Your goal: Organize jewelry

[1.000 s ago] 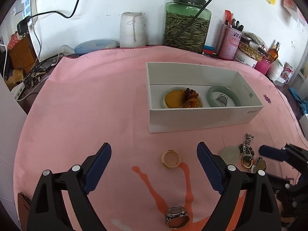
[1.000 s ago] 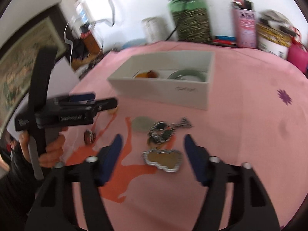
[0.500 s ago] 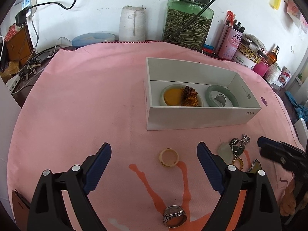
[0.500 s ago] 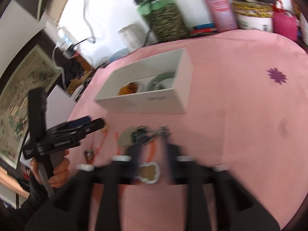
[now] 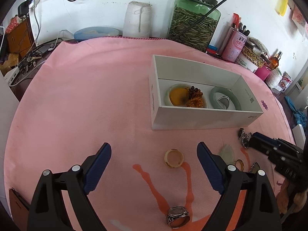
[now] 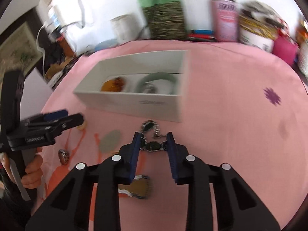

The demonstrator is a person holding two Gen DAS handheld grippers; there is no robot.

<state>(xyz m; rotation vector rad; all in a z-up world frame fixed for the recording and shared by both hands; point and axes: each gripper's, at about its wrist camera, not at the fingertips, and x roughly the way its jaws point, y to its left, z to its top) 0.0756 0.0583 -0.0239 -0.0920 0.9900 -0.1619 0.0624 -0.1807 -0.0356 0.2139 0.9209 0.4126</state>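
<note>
matt pink cloth (image 5: 86, 100); smooth white card box (image 5: 202, 118); glossy green glass jar (image 5: 194, 21).

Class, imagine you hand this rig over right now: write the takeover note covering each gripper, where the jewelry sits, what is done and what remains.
Left gripper: open, hovering above the cloth, holding nothing.
Right gripper: fingers close either side of the silver bracelet; whether they grip it cannot be told.
Done: green bangle, a silver ring inside it, and an orange piece with beads lie in the white box.
Left on the cloth: cream ring, silver band ring, pale jade pendant, amber ring, framed pendant, plus the bracelet.
</note>
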